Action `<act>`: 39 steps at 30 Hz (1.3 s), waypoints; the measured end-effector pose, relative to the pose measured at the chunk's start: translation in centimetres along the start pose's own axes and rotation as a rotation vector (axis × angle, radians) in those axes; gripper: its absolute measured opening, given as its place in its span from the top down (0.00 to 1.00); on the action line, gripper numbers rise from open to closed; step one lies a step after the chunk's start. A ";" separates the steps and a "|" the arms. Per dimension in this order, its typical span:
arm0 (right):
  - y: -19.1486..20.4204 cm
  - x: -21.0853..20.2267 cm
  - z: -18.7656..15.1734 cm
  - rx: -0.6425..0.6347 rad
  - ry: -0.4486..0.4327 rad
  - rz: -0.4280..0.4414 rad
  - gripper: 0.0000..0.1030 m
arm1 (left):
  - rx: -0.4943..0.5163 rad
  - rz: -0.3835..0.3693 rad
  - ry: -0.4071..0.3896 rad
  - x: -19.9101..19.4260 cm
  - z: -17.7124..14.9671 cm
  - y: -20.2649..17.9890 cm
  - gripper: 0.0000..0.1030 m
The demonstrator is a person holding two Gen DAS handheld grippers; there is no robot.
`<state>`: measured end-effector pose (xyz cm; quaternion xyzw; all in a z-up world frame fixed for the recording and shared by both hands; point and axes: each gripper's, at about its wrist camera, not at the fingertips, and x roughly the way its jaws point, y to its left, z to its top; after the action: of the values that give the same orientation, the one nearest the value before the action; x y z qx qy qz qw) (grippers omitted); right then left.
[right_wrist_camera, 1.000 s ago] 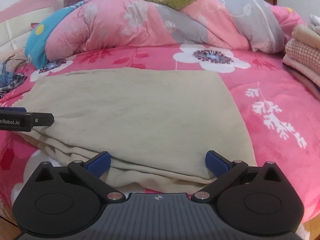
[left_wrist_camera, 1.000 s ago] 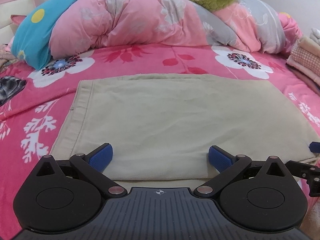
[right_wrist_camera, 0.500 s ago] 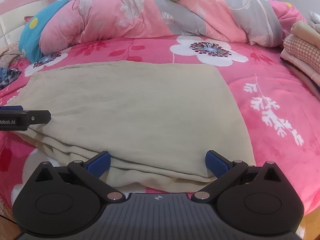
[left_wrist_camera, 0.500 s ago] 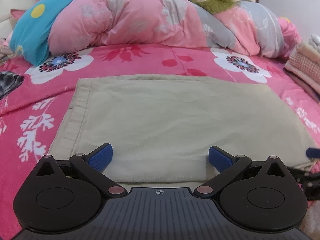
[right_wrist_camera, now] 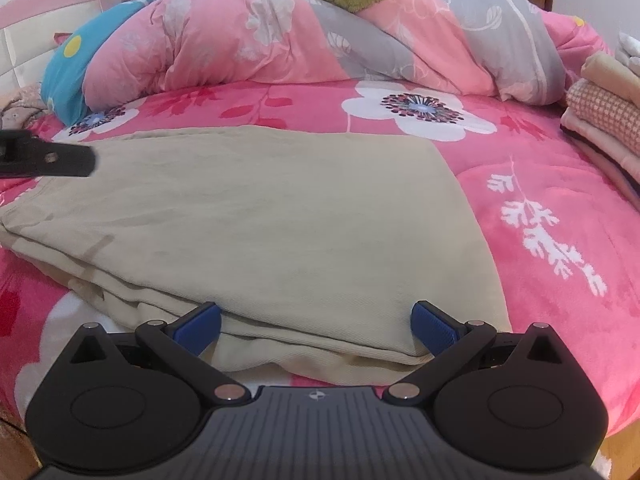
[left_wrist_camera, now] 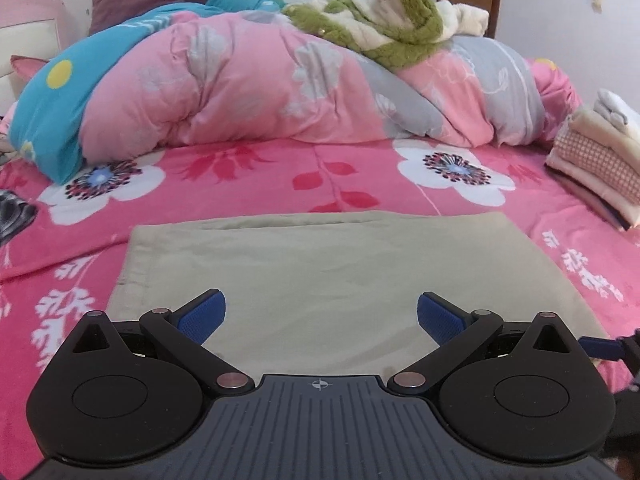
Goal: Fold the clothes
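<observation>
A beige garment (left_wrist_camera: 328,272) lies folded into a flat rectangle on the pink flowered bed sheet (left_wrist_camera: 320,168). My left gripper (left_wrist_camera: 320,316) hovers over its near edge, open wide, with nothing between the blue pads. In the right wrist view the same beige garment (right_wrist_camera: 256,216) shows stacked layers along its near edge. My right gripper (right_wrist_camera: 316,326) is open at that edge, its pads (right_wrist_camera: 432,326) level with the fold and holding nothing. The left gripper's black finger (right_wrist_camera: 48,158) reaches in from the left above the cloth.
A bunched pink, blue and grey quilt (left_wrist_camera: 260,88) with a green and cream fleece (left_wrist_camera: 384,28) on top fills the far side. A stack of folded clothes (left_wrist_camera: 596,160) sits at the right. A dark checked cloth (left_wrist_camera: 12,216) lies at the left edge.
The left gripper has risen and tilted up, so the garment sits lower in its view and more quilt and wall show. The right gripper stays at the near edge. Both remain open.
</observation>
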<state>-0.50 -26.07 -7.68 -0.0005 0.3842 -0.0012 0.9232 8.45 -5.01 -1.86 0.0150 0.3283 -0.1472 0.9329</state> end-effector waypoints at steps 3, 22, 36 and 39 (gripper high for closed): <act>0.1 -0.1 -0.2 -0.007 -0.010 -0.001 0.00 | 0.007 0.021 0.021 1.6 -0.6 -0.5 0.00; 0.9 -2.7 1.0 -0.118 -0.140 -0.050 0.00 | -0.013 0.052 0.099 3.5 -1.9 -0.5 0.00; -1.4 -1.6 2.3 -0.003 -0.193 -0.031 0.00 | -0.001 0.063 0.106 3.7 -1.9 -0.6 0.00; -1.6 -1.4 2.3 0.007 -0.198 -0.021 0.00 | 0.002 0.067 0.107 3.7 -1.9 -0.7 0.00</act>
<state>0.14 -27.62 -5.07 -0.0015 0.2910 -0.0121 0.9567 9.84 -6.42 -5.55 0.0348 0.3768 -0.1153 0.9184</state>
